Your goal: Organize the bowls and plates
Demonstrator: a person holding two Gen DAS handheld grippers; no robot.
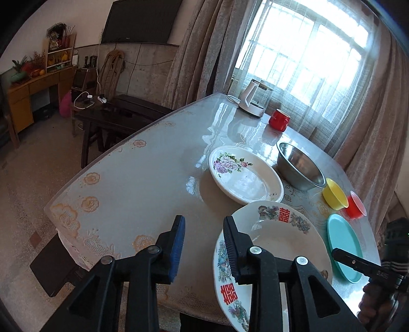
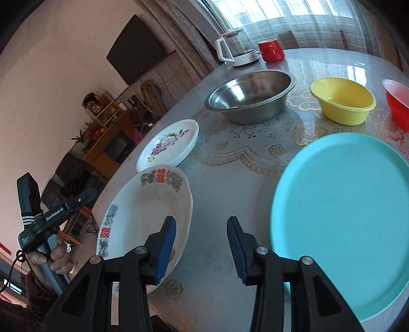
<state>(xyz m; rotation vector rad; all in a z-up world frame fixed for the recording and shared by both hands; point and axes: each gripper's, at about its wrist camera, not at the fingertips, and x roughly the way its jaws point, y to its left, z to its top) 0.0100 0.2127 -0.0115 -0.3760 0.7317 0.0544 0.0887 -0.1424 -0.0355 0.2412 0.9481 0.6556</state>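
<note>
Both claws gape wide and grip nothing. The left gripper (image 1: 204, 249) hangs over the table (image 1: 143, 184), its right finger (image 1: 234, 251) hiding part of the crest plate (image 1: 281, 242). The right gripper (image 2: 202, 249) hovers between that plate (image 2: 148, 204) and the teal plate (image 2: 342, 217), which its arm partly covers. The red bowl (image 2: 397, 104) is cut off at the frame edge.

Round table (image 1: 143, 178) under glossy floral-print plastic cover. White electric kettle with clear glass body (image 2: 236, 48) at far edge by window; red ceramic mug (image 2: 271, 50) just beside it. Sheer white curtain (image 1: 301, 66), beige drapes either side. Black flat-screen TV (image 1: 141, 21) on wall. Wooden sideboard (image 1: 33, 92) with shelf unit, plants, fruit. Dark wooden bench (image 1: 122, 115) behind table.
</note>
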